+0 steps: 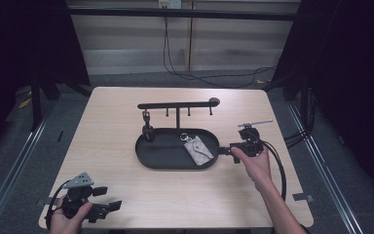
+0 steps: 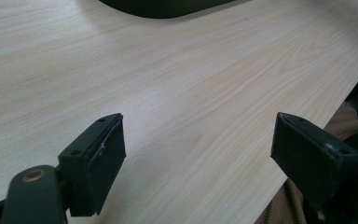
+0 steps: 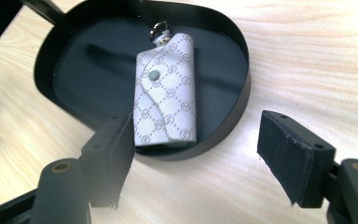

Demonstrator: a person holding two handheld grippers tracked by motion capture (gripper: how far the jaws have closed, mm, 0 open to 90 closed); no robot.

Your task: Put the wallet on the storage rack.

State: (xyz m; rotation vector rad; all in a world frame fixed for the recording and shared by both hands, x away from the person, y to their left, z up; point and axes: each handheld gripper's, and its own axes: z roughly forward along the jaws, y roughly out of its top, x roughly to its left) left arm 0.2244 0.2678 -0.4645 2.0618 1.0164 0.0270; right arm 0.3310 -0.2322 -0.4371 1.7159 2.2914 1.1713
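Grey patterned key pouch (image 3: 166, 91) lies inside the black tray (image 3: 233, 112), free of both grippers. Right gripper (image 3: 196, 154) and left gripper (image 2: 198, 154) stand apart, empty. Grabbing now risks catching the tray rim, dragging it.

No word, number or label can be read anywhere in these pictures. The nearest thing to a sign sits on the grey key pouch (image 3: 167, 93) lying in the black tray (image 3: 235, 56) — a repeating monogram printed inside a dotted diamond lattice, one small round emblem to each diamond. In the right gripper view the emblems show as rings with a mark inside, yet they are too small and soft to make out as letters, so no brand can be told from them. In the high view the pouch (image 1: 198, 149) shows the same pattern only as faint speckling — nothing legible.
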